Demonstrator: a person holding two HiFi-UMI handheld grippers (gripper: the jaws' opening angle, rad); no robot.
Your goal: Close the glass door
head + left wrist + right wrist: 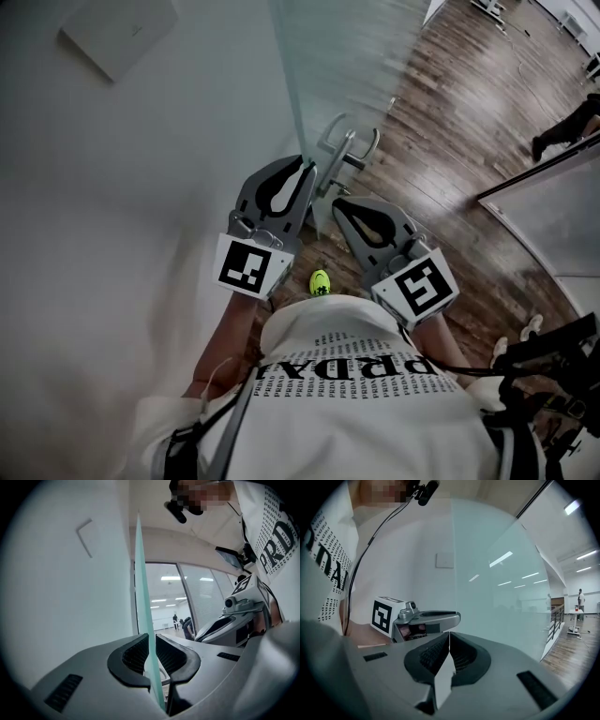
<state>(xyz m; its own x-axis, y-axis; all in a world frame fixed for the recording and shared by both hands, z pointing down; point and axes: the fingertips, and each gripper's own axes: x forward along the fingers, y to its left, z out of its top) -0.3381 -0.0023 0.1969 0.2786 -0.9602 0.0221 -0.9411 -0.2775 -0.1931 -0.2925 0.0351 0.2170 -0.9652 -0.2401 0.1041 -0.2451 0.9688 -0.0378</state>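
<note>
The glass door (347, 56) stands ajar beside a white wall, its metal handle (349, 148) just beyond my grippers. In the head view my left gripper (305, 171) sits at the door's free edge, below the handle. The left gripper view shows the greenish door edge (143, 583) running straight between the jaws of the left gripper (152, 638), which are shut on it. My right gripper (339, 202) hovers close to the right of the left one, on the floor side of the pane. Its jaws (449, 634) are shut with nothing between them, facing the glass (501, 588).
A white wall (112, 187) with a square panel (120, 33) fills the left. Wood floor (450, 141) spreads to the right, with another glass partition (553, 206) and a person (567, 127) far off. My green shoe (320, 281) shows below the grippers.
</note>
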